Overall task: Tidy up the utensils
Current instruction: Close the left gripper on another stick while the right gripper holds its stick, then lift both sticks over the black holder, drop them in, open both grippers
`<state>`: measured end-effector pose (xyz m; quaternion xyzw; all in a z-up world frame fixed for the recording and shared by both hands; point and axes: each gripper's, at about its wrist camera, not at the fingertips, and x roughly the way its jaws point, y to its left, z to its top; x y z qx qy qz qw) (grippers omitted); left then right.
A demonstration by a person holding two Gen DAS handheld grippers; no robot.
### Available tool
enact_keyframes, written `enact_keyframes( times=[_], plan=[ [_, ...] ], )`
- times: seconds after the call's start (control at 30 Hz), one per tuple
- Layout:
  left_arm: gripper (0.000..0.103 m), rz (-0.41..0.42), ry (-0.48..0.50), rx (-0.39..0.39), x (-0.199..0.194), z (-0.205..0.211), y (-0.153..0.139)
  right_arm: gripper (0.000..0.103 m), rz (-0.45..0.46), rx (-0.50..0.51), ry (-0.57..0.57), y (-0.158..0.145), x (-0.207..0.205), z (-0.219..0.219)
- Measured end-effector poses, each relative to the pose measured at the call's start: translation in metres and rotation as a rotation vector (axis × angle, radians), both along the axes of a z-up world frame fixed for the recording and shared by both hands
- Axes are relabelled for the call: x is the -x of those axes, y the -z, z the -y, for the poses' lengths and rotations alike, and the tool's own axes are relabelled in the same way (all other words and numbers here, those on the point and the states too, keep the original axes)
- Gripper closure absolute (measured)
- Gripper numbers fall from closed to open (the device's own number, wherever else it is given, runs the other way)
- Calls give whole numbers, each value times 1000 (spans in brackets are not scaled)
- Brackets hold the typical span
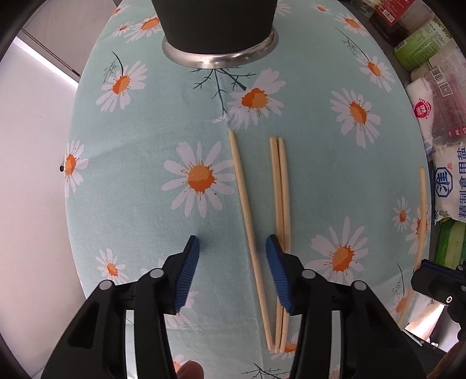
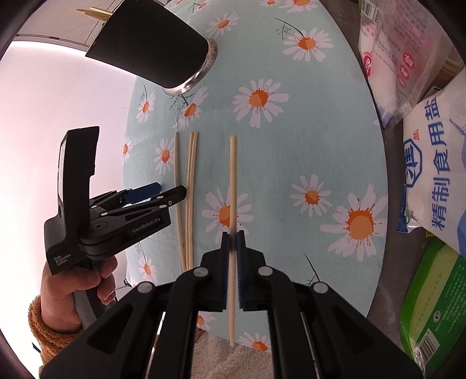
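Observation:
Three wooden chopsticks (image 1: 256, 233) lie lengthwise on the daisy-print tablecloth (image 1: 145, 131); they also show in the right wrist view (image 2: 186, 189). My left gripper (image 1: 233, 250) is open just above the cloth, its jaws on either side of the leftmost chopstick. My right gripper (image 2: 232, 239) is shut on a fourth chopstick (image 2: 233, 175), held above the cloth; this chopstick shows at the right edge of the left wrist view (image 1: 421, 210). A black utensil cup (image 1: 215, 26) with a metal base stands at the far end; it holds several chopsticks (image 2: 96, 13).
Bags of salt (image 2: 434, 169), pink-labelled packets (image 2: 390, 49) and a green package (image 2: 431, 303) line the table's right side. The tablecloth ends at the left on a white surface (image 1: 35, 175). The left gripper's body (image 2: 96, 215) is left of the chopsticks.

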<state>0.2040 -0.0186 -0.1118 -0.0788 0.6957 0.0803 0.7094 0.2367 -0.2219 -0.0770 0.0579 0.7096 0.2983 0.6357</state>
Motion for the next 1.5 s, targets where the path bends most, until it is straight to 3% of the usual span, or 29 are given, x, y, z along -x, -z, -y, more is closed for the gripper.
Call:
enact_keyframes(
  times=[0.1, 0.3, 0.63, 0.83, 1.1, 1.5],
  plan=[
    [79, 7, 4, -2, -1, 3, -3, 98, 3, 1, 1, -2, -1, 0],
    [96, 14, -23, 24, -1, -1, -7, 98, 9, 11, -1, -5, -3, -3],
    [99, 83, -50, 130, 9, -13, -14, 98, 23, 34, -6, -2, -2, -20],
    [99, 247, -73, 262, 26, -28, -45, 97, 66, 19, 8, -5, -5, -29],
    [99, 473, -43, 253, 50, -61, -93, 97, 171, -138, 0, -36, -11, -59],
    [99, 1050, 23, 230, 41, -105, -209, 97, 664, -425, 9, -150, -28, -95]
  ],
)
